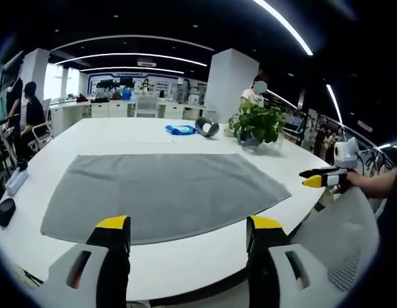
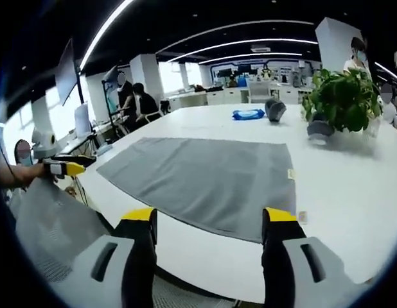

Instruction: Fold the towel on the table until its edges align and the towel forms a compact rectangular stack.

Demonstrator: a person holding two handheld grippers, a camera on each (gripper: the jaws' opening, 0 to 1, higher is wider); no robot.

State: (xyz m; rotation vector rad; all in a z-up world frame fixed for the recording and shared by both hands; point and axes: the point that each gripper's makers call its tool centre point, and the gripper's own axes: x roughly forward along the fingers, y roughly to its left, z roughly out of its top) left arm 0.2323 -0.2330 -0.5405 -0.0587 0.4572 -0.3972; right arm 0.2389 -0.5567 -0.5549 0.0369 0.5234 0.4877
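A grey towel (image 1: 163,192) lies spread flat on the white table (image 1: 121,135); the right gripper view shows the same towel (image 2: 205,176) with a small tag at its right edge. My left gripper (image 1: 185,228) hovers open above the table's near edge, nothing between its yellow-tipped fingers. My right gripper (image 2: 208,221) is open too, held off the table's near edge by the towel's corner. The right gripper (image 1: 317,178) enters the left gripper view from the right, off the table. The left gripper (image 2: 67,168) shows at the left of the right gripper view.
A potted plant (image 1: 257,125) stands at the far right of the table, with a blue cloth (image 1: 179,129) and a dark roll (image 1: 208,127) beyond the towel. A black object (image 1: 6,210) lies at the left edge. A mesh chair (image 1: 343,237) stands near. People sit behind.
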